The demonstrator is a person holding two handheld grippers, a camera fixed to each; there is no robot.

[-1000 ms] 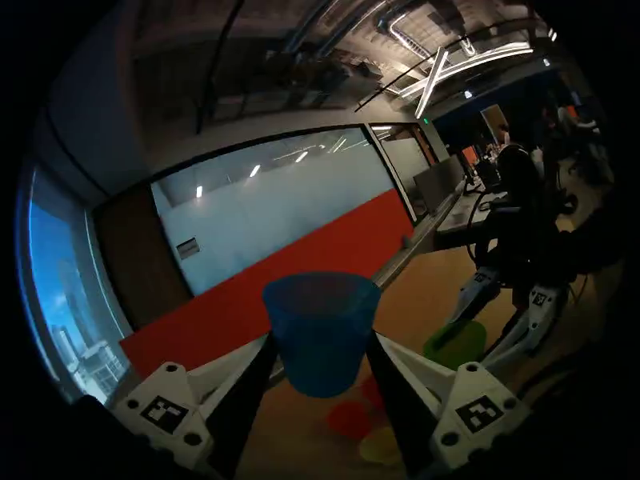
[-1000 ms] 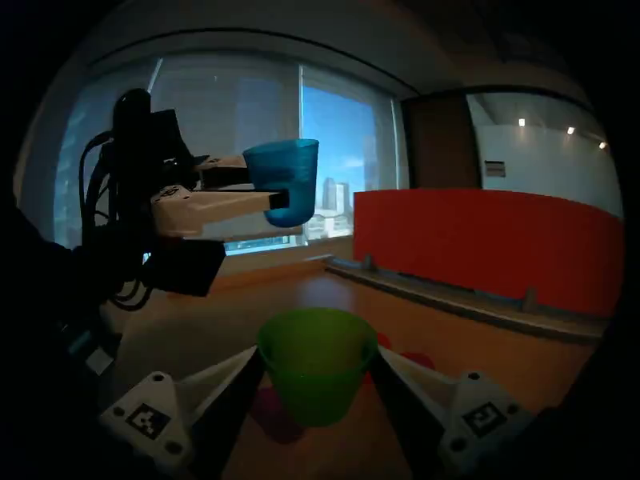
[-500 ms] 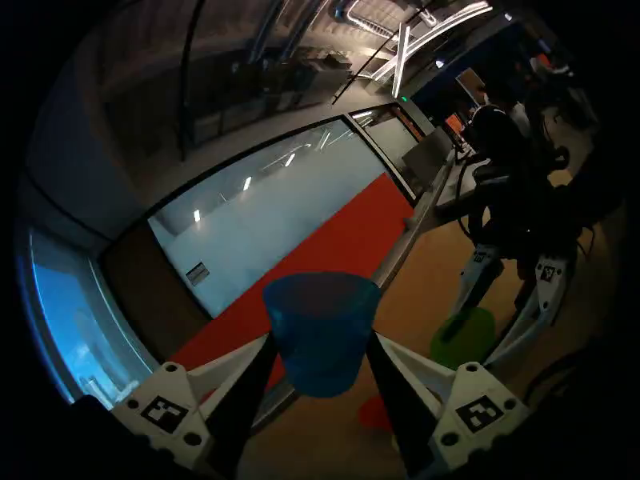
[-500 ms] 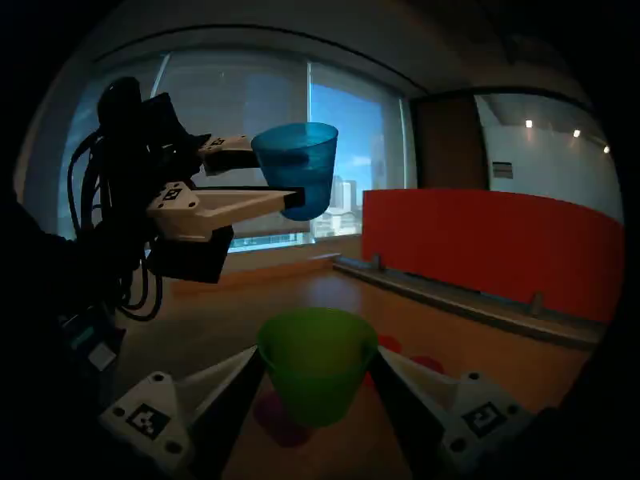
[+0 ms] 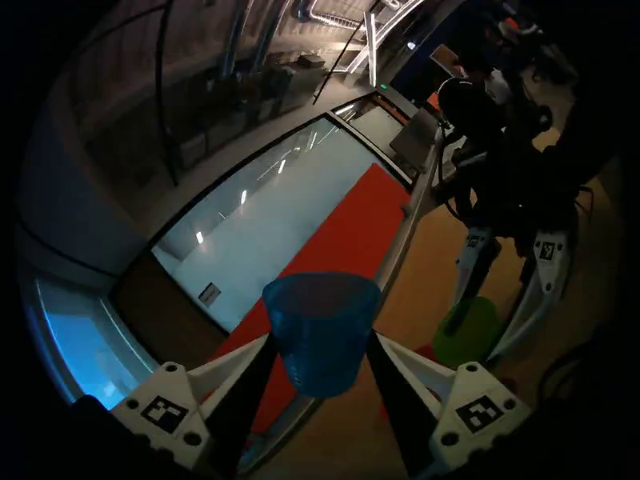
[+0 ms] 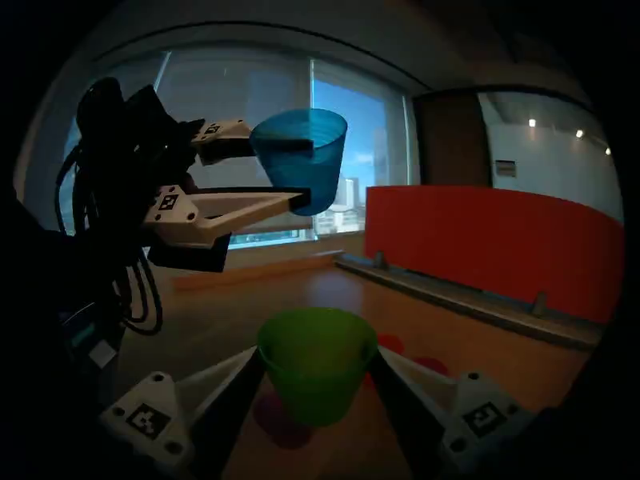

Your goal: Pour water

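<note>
blue cup [image 5: 322,344] tipped further above wooden table [image 6: 456,324]

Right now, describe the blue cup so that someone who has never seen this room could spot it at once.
Find the bright window. In front of it the left gripper holds the blue cup up high, well above the wooden table. It is see-through blue and slightly tipped, while its neighbour, the green cup, is held much lower.

White fingers [image 5: 200,392] with black inner faces are noted on left gripper [image 5: 322,344] and right gripper [image 6: 318,356]; square black-and-white markers [image 5: 164,414] are borne; black cables [image 6: 150,300] are attached.
</note>
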